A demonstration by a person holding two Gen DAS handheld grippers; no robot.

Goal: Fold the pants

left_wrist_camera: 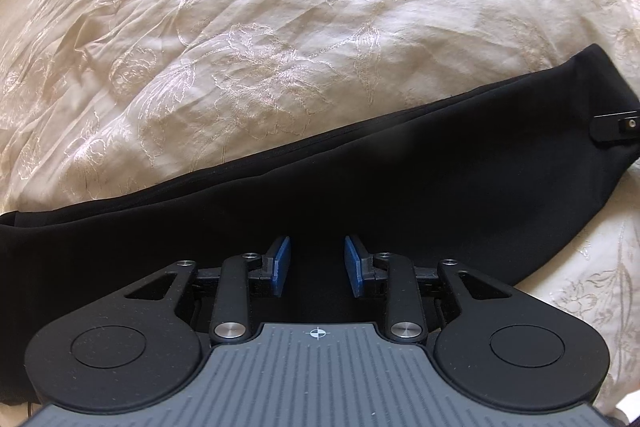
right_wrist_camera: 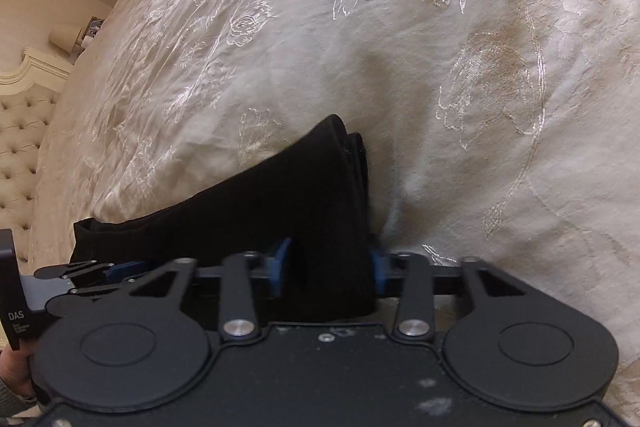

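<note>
The left gripper (left_wrist_camera: 317,265) hovers over the black pants (left_wrist_camera: 360,187) with its blue-padded fingers (left_wrist_camera: 280,263) parted by a clear gap and nothing between them — released, and whether the tips touch the cloth below cannot be told. The right gripper (right_wrist_camera: 330,267) has its fingers (right_wrist_camera: 282,261) spread wider, one on each side of a thick bundle of the pants (right_wrist_camera: 312,203); the pads sit against the fabric's two flanks, so it is grasping the cloth.

The pants lie on a cream bedspread (left_wrist_camera: 280,27) with embroidered flowers, stretched as a long, narrow dark band that runs from the left edge of the left wrist view up toward the right, where the tip of the right gripper shows at the far end. The legs appear laid one over the other, with stacked edges visible along the upper side. In the right wrist view the held end rises off the bedspread (right_wrist_camera: 440,47) in several layers and tapers away toward the left gripper (right_wrist_camera: 80,273). A tufted headboard (right_wrist_camera: 20,147) stands at the left.
</note>
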